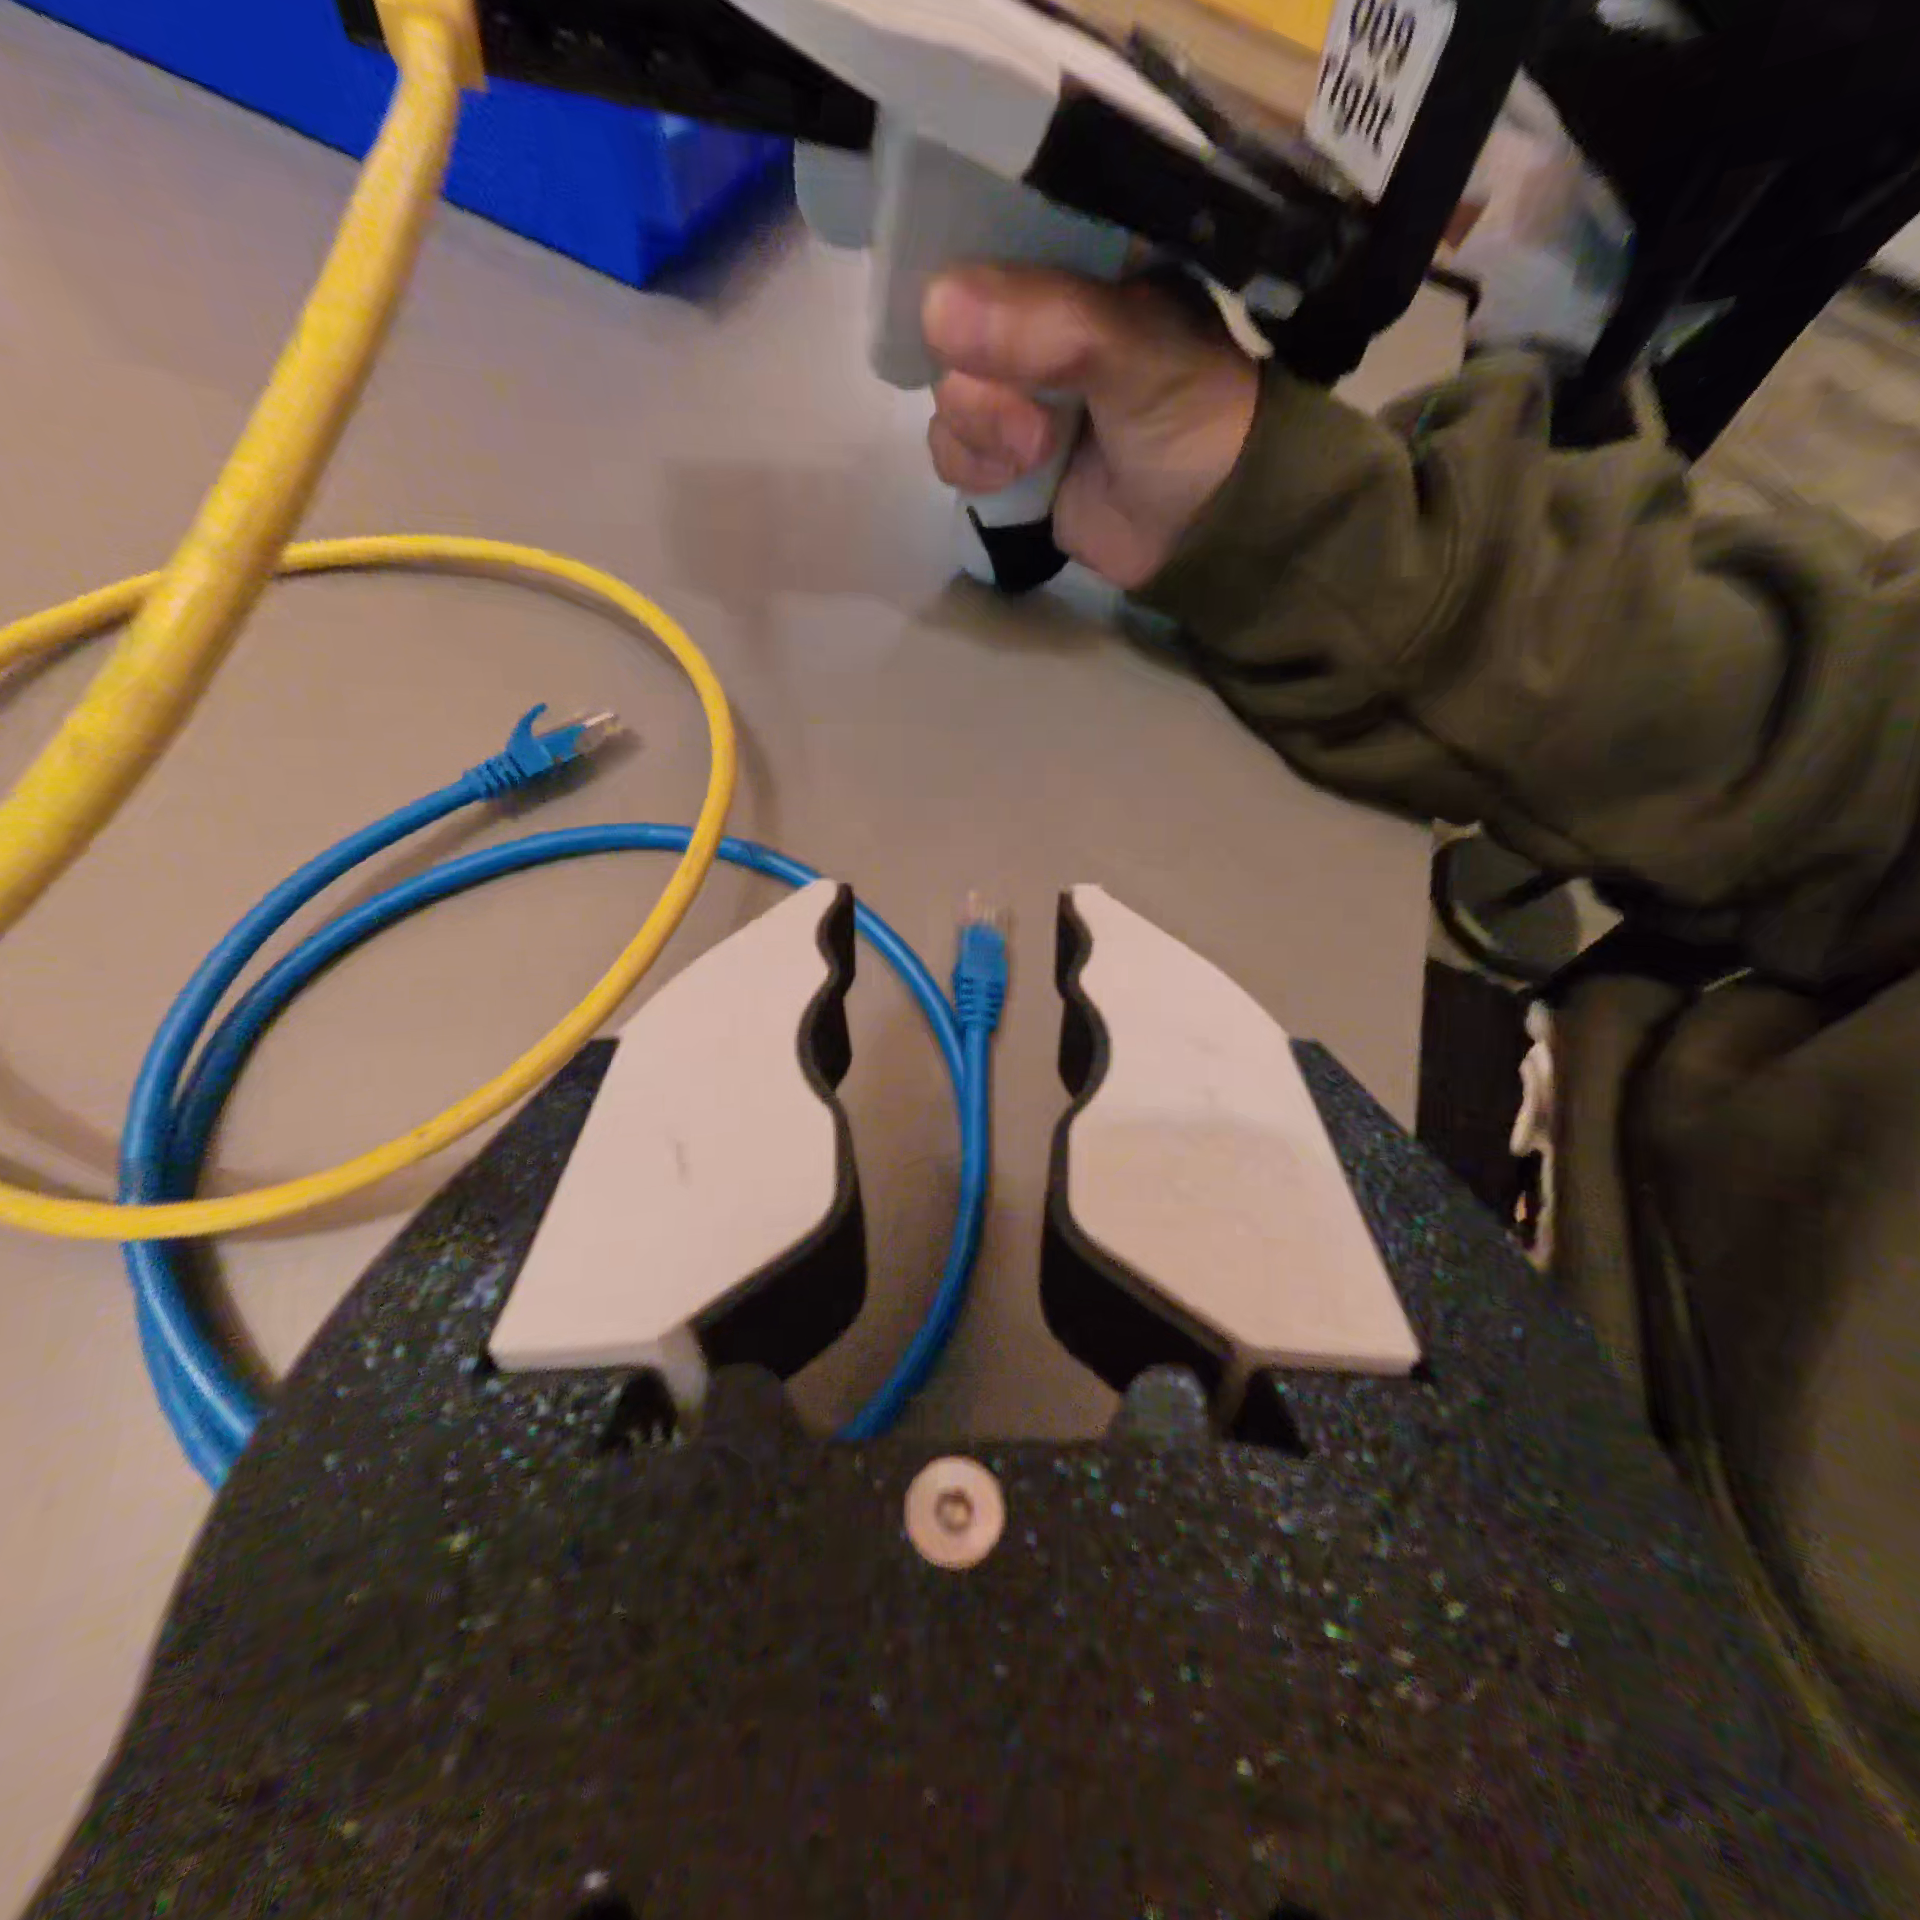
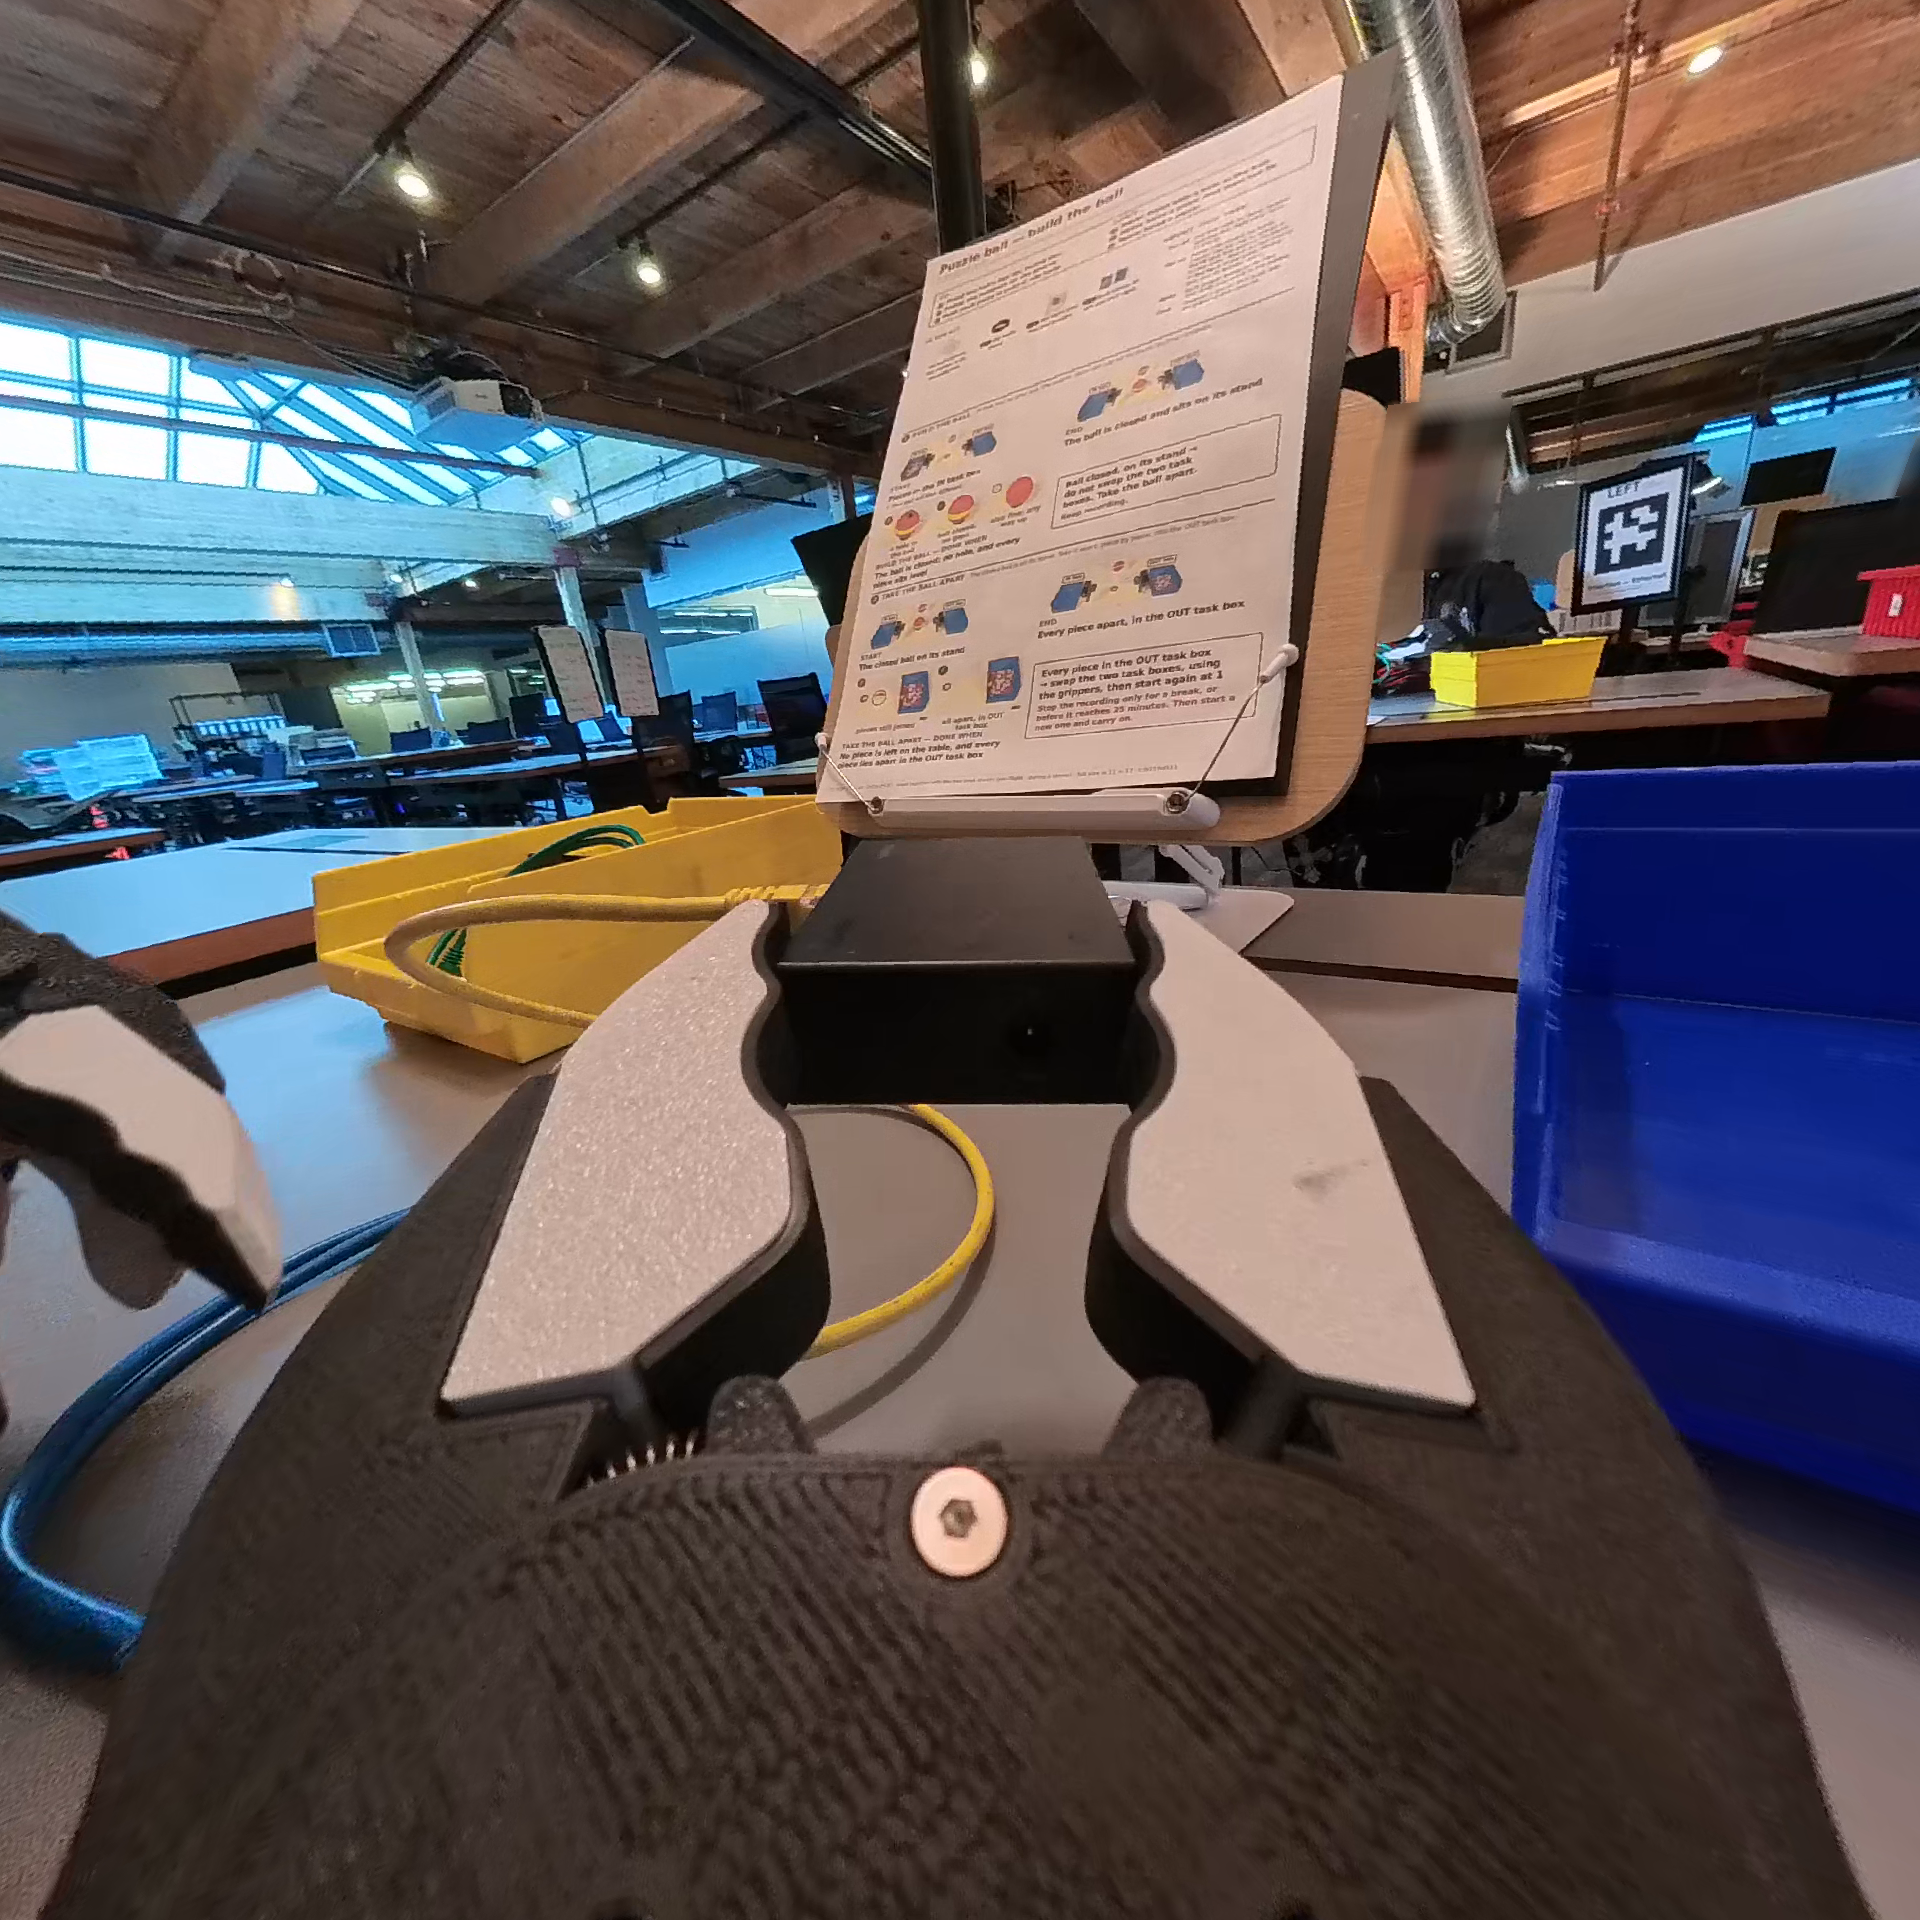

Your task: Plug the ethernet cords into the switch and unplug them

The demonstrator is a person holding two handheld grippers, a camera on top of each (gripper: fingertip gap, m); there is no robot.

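My left gripper (image 1: 956, 914) is open and low over the grey table. One plug (image 1: 980, 961) of the coiled blue ethernet cord (image 1: 312, 935) lies between its fingertips, untouched. The cord's other plug (image 1: 551, 743) lies farther out to the left. My right gripper (image 2: 956, 925) is shut on the black switch (image 2: 956, 997) and holds it above the table. The switch also shows at the top left of the left wrist view (image 1: 644, 52). A yellow ethernet cord (image 1: 312, 364) is plugged into the switch's left side (image 2: 774, 891) and hangs down to a loop on the table.
A blue bin (image 2: 1714, 1143) stands close on the right and a yellow bin (image 2: 582, 883) with a green cord at the back left. A paper sheet on a stand (image 2: 1091, 520) rises behind the switch. A person's hand and olive sleeve (image 1: 1455, 623) cross the left wrist view.
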